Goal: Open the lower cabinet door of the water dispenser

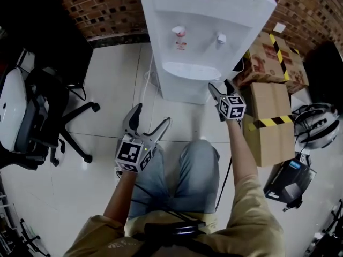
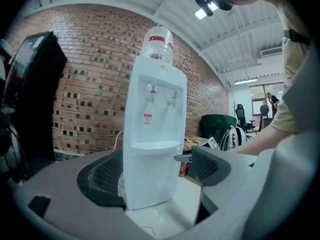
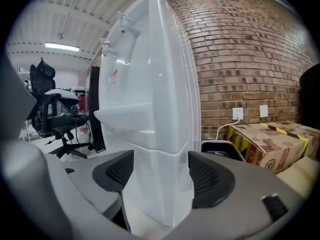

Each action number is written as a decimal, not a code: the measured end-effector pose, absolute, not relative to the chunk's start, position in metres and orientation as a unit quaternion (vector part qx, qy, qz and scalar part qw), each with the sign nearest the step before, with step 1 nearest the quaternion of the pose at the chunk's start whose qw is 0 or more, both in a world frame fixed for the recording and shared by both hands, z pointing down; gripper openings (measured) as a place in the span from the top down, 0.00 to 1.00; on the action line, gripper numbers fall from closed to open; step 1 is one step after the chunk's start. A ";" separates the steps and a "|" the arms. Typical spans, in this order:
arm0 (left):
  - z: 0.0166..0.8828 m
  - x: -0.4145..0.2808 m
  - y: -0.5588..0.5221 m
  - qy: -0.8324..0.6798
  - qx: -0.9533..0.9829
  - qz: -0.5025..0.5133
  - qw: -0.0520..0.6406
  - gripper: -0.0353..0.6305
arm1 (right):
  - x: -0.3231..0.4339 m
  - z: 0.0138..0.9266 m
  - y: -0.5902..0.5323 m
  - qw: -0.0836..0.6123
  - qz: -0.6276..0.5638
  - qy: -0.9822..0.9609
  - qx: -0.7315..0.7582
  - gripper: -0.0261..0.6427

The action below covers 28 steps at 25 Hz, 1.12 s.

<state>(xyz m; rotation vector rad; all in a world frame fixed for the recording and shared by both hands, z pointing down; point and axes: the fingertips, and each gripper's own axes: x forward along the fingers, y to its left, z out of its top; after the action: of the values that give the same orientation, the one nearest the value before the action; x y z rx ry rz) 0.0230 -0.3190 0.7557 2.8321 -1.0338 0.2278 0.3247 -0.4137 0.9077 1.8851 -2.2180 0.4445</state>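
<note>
Overhead, the water dispenser [image 1: 214, 15] largely hides its lower door [image 2: 147, 179]; left gripper [image 1: 153, 115] and right gripper [image 1: 219, 84] fingers stand spread, empty.

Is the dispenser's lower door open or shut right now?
Shut: in the left gripper view the door lies flush with the dispenser body, no gap or swung edge showing.

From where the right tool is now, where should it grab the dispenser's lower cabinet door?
Probably the vertical right edge of the lower cabinet door, approached from the front-right corner. No handle shows on its flat front, and the right tool straddles that corner, jaws apart.
</note>
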 end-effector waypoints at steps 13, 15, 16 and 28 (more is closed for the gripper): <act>0.752 0.009 -0.306 -0.352 0.931 0.079 0.056 0.32 | 0.321 0.907 -0.408 0.127 0.164 -0.774 0.599 0.53; 0.751 0.016 -0.305 -0.344 0.934 0.076 0.055 0.32 | 0.319 0.906 -0.399 0.132 0.162 -0.781 0.588 0.56; 0.751 0.019 -0.305 -0.342 0.935 0.074 0.055 0.32 | 0.317 0.906 -0.393 0.139 0.159 -0.787 0.580 0.59; 0.744 0.035 -0.300 -0.337 0.938 0.049 0.066 0.32 | 0.264 0.905 -0.305 0.231 0.164 -0.883 0.374 0.72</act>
<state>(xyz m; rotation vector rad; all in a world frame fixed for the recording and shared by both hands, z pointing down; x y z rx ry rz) 0.0346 -0.3002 0.7443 2.8281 -1.0178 0.1476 0.2635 -0.3054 0.9047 1.0273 -2.4277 0.4515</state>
